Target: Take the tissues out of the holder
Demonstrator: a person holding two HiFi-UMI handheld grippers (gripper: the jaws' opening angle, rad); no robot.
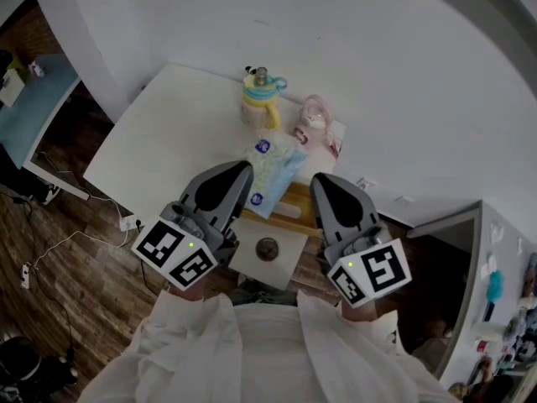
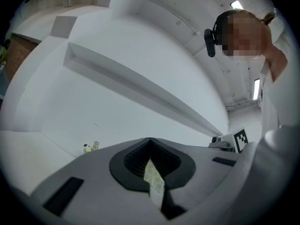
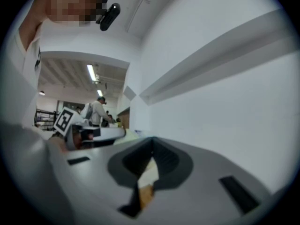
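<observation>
A tissue pack (image 1: pixel 275 168) with a pale dotted wrap and blue labels lies slanted over the wooden holder (image 1: pixel 299 206) near the table's front edge. My left gripper (image 1: pixel 242 173) is at the pack's left end and is shut, with a strip of the dotted wrap (image 2: pixel 154 179) pinched between its jaws. To the right of the pack is my right gripper (image 1: pixel 321 182), above the holder's right end. Its jaws are together. A white and brown sliver (image 3: pixel 146 182) shows in the slit below the right gripper's (image 3: pixel 152 140) tips; I cannot tell if it is gripped.
On the white table (image 1: pixel 159 141), a yellow lidded cup (image 1: pixel 260 99) and a pink clear container (image 1: pixel 314 121) stand at the back by the wall. A white box with a round dark knob (image 1: pixel 267 248) sits at the front edge. Wood floor and cables lie to the left.
</observation>
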